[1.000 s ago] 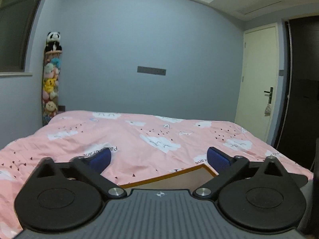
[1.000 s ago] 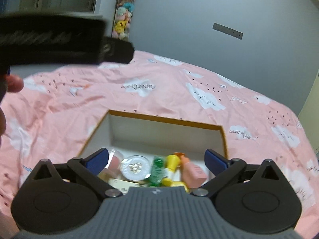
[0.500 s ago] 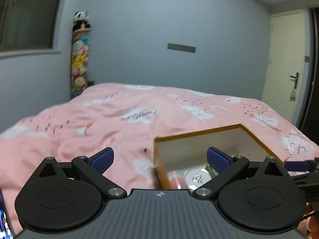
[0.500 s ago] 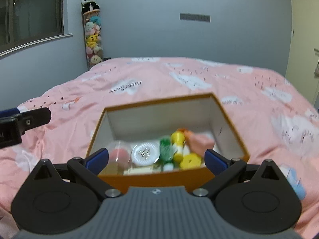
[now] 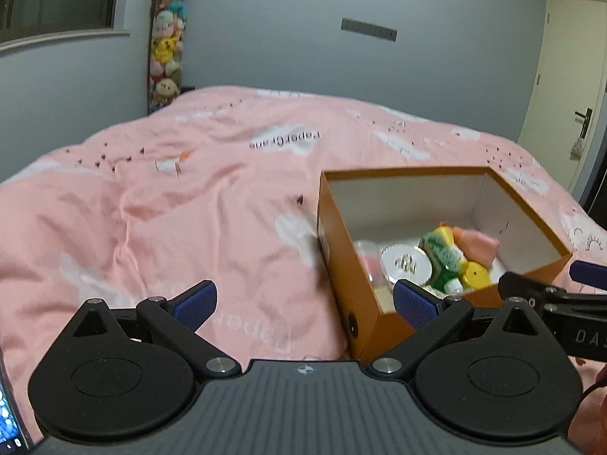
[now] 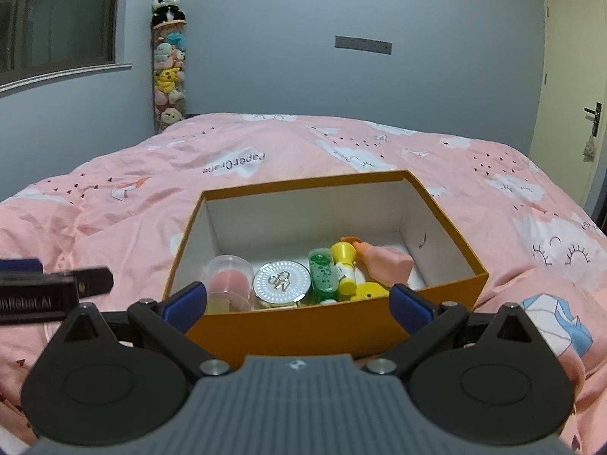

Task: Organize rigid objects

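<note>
Both tools are hovering low over the pink duvet [image 6: 341, 159], the right gripper [image 6: 297, 305] gaping wide and carrying nothing as it is facing the near wall of the orange box [image 6: 326, 331]. The left gripper [image 5: 303, 299] is also spread wide and empty, sitting just off the box's left corner. Inside the box, everything is crowding the near end: a round silver compact [image 6: 282, 280], a green bottle [image 6: 322, 275], a yellow bottle [image 6: 343, 261] and a peach bottle [image 6: 387, 263].

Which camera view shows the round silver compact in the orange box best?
The right wrist view: the round silver compact lies there sharp and whole, its lid pattern clear, in the orange box. In the left wrist view it is blurred and seen at an angle.
</note>
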A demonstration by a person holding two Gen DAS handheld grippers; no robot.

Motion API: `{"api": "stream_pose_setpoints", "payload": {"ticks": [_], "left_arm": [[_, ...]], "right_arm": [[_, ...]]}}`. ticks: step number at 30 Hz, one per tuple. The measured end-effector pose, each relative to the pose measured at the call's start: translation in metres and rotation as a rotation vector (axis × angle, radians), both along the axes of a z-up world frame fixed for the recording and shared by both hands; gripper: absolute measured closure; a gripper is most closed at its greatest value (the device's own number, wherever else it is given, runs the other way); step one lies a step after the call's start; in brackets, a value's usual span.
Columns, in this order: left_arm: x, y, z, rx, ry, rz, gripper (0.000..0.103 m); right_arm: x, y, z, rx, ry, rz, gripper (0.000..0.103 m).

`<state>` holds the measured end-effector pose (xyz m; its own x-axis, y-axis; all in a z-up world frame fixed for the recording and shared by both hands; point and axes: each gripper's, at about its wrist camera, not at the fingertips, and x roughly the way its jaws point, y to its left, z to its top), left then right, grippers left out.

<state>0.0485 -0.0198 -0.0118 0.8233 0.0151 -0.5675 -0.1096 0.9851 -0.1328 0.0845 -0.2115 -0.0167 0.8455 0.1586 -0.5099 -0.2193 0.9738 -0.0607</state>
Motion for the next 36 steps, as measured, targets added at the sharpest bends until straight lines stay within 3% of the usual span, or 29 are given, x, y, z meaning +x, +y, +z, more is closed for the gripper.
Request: {"api": "stream_pose_setpoints", "payload": {"ticks": [16,36], "left_arm": [[0.005,0.0,-0.011,-0.021,0.068,0.019,0.0],[0.003,0.005,-0.011,-0.018,0.053,0.023,0.0]], "right_arm": [[0.005,0.005,-0.011,-0.004,0.041,0.047,0.003],[0.008,0.008,-0.018,-0.002,0.074,0.062,0.003]]}}
